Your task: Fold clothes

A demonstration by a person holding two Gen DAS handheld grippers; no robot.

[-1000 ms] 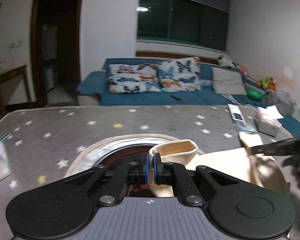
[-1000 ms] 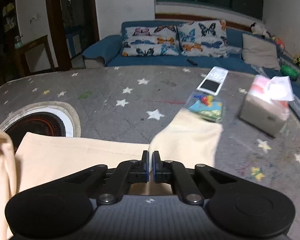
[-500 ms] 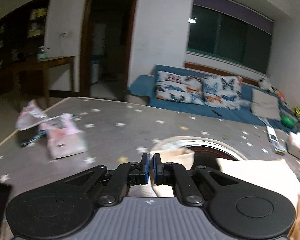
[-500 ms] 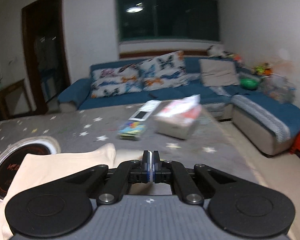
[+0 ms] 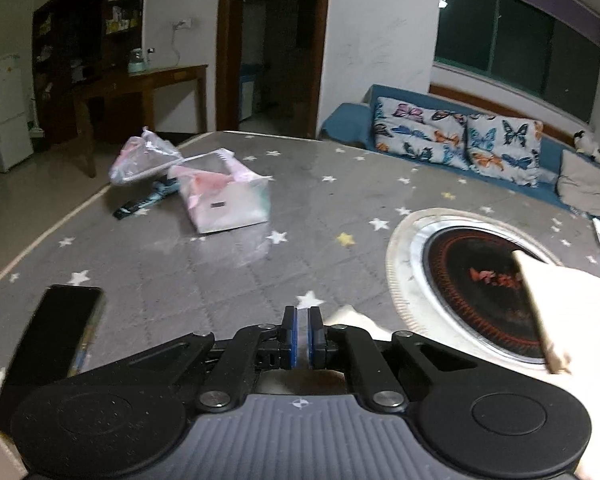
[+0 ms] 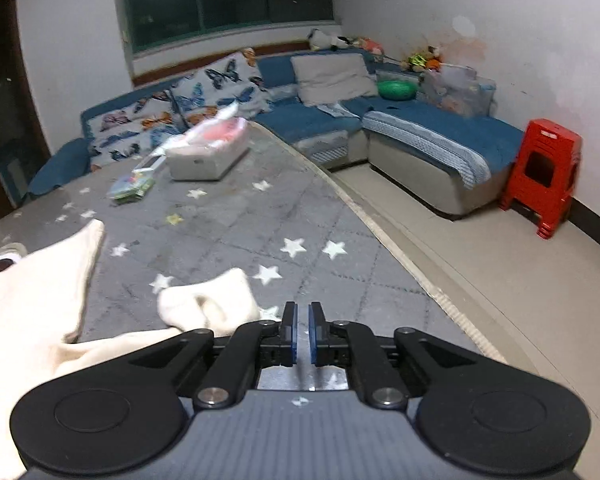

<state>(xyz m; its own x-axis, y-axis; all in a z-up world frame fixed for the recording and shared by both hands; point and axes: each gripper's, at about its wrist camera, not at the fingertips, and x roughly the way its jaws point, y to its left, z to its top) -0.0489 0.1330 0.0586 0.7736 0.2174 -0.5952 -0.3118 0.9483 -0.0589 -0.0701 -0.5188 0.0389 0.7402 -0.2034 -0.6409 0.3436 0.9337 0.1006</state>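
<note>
A cream garment [image 5: 572,312] lies across the grey star-patterned table [image 5: 220,280], and part of it covers the round black hob. One small fold [image 5: 352,318] bunches right at my left gripper [image 5: 302,312]. That gripper's jaws are pressed almost together, with cloth showing beside and under the fingers. In the right wrist view the garment's body [image 6: 32,292] spreads at the left. Its sleeve end [image 6: 216,300] lies crumpled on the table, just left of my right gripper [image 6: 302,308]. The right jaws are opening and only bare table shows between them.
A black phone [image 5: 56,332] lies near the left corner, with a pink pouch [image 5: 224,200] and a plastic bag [image 5: 144,156] beyond it. The round hob [image 5: 480,280] is set into the table. A tissue box [image 6: 208,156] and a colourful pack [image 6: 132,186] sit far off. The table's right edge [image 6: 380,240] drops to the floor, beside a sofa and a red stool [image 6: 548,176].
Both hands have swung outward, the left one leftward and the right one rightward, stretching the garment. The right jaws have parted and the sleeve, pinched before, now lies free beside them.
</note>
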